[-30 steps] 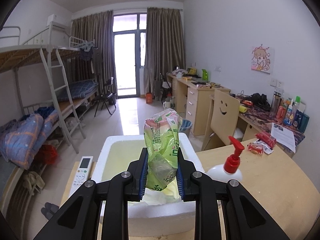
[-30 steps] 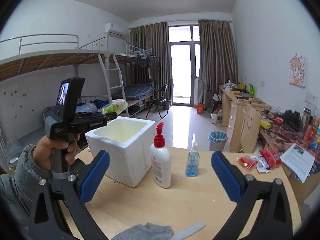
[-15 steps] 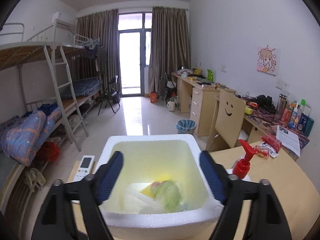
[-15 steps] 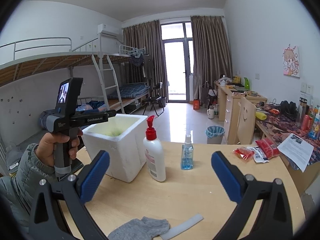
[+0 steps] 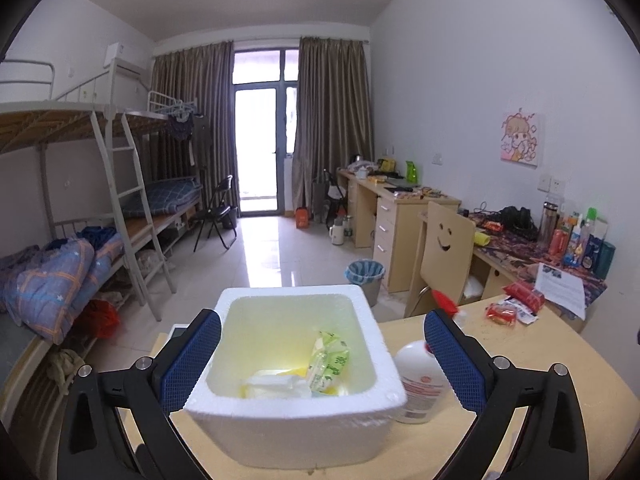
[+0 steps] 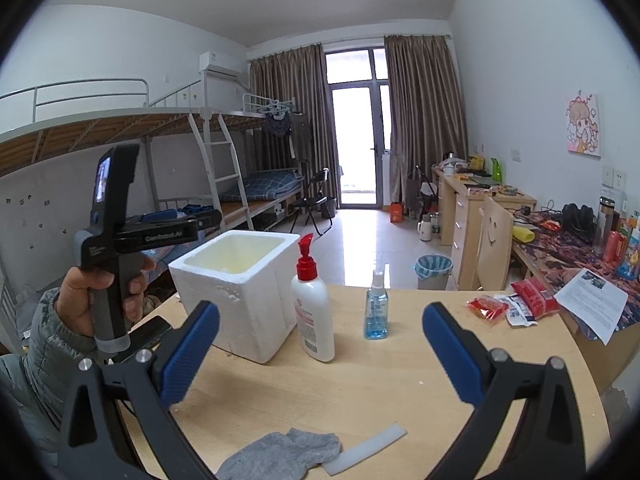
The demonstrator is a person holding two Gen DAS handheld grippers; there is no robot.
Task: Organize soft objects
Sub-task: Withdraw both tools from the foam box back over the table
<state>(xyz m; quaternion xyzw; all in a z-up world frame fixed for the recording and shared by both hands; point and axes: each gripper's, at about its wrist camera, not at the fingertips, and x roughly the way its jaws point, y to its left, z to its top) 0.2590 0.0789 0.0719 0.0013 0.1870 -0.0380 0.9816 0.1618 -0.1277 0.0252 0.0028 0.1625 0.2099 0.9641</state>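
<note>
White foam box [image 5: 294, 412] on the desk [image 6: 400, 380] holds the green soft packet [image 5: 330, 364], lying at its floor toward 3 o'clock, apparently dropped there for storage. Left gripper [image 5: 322, 354] hovers above, fingers spread wide and empty. Right gripper [image 6: 320, 350], fingers equally wide, points over a grey sock [image 6: 280, 454] at 6 o'clock, seemingly the next pickup.

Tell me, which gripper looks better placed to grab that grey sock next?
Probably the right. The right gripper is open and empty, with the grey sock lying on the table just below its fingers. The left gripper is open too, but hangs over the foam box, away from the sock.
</note>
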